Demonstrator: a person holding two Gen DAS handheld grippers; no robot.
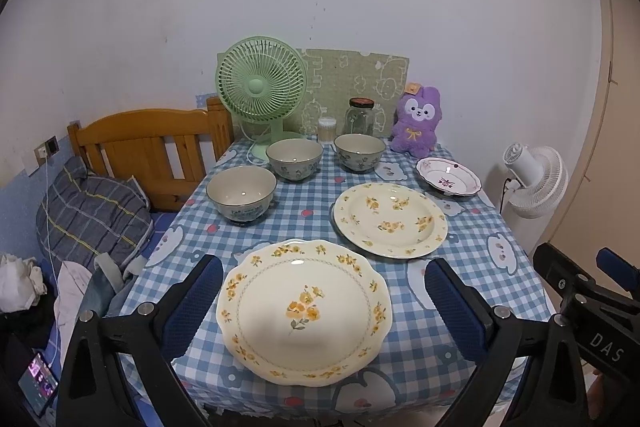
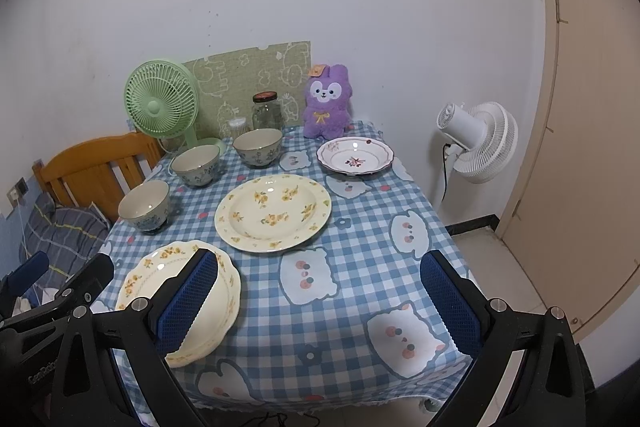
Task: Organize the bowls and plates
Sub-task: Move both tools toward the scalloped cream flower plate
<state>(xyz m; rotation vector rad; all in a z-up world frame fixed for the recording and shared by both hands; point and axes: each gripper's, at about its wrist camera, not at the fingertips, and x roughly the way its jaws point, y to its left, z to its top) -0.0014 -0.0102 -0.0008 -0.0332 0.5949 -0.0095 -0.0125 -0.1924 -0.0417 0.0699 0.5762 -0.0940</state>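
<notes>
A scalloped cream plate with yellow flowers (image 1: 304,311) (image 2: 176,295) lies at the near edge of the checked table (image 1: 500,291). My left gripper (image 1: 324,303) hovers open above it, its fingers either side of the plate. Behind it sits a round cream plate (image 1: 390,219) (image 2: 274,213), and further back a small pink-flowered dish (image 1: 448,175) (image 2: 355,155). Three bowls stand in a row at the back left: (image 1: 241,193), (image 1: 295,158), (image 1: 359,151). My right gripper (image 2: 320,299) is open over bare cloth at the near right, holding nothing.
At the back stand a green fan (image 1: 262,87), a glass jar (image 1: 360,117), a cotton swab tub (image 1: 327,129) and a purple plush (image 1: 418,119). A wooden bed frame (image 1: 148,151) borders the left; a white fan (image 2: 478,141) stands on the right.
</notes>
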